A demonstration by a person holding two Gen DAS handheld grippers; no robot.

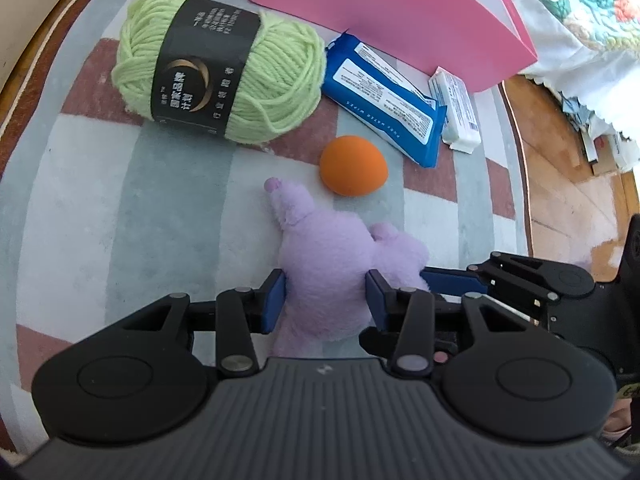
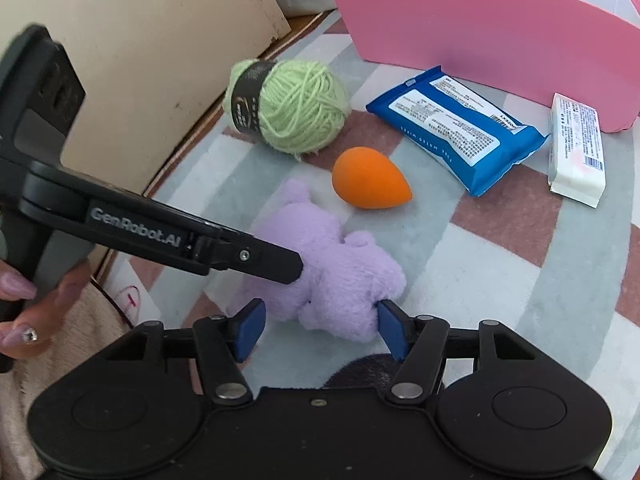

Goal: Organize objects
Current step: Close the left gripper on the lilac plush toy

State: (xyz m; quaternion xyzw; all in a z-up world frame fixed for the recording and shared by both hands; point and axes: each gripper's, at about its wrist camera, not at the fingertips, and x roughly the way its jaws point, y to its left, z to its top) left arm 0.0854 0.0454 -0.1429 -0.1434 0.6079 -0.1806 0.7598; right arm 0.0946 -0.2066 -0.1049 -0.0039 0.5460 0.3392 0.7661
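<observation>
Barely started, I'd judge: yarn skein (image 1: 218,66), orange makeup sponge (image 1: 353,166), blue wet-wipes pack (image 1: 384,98) and white packet (image 1: 456,110) are all lying loose on the striped rug (image 1: 80,200) in front of the pink box (image 1: 392,16). Left gripper (image 1: 326,300) is closing its pads against the purple plush toy (image 1: 328,256) mid-rug, while right gripper (image 2: 320,330) is sitting half-open around the toy's near end, one pad touching, other clear. Box interior is showing only a sliver, so contents unknown; toy's face is hidden, and the firmness of the left grip is unclear.
</observation>
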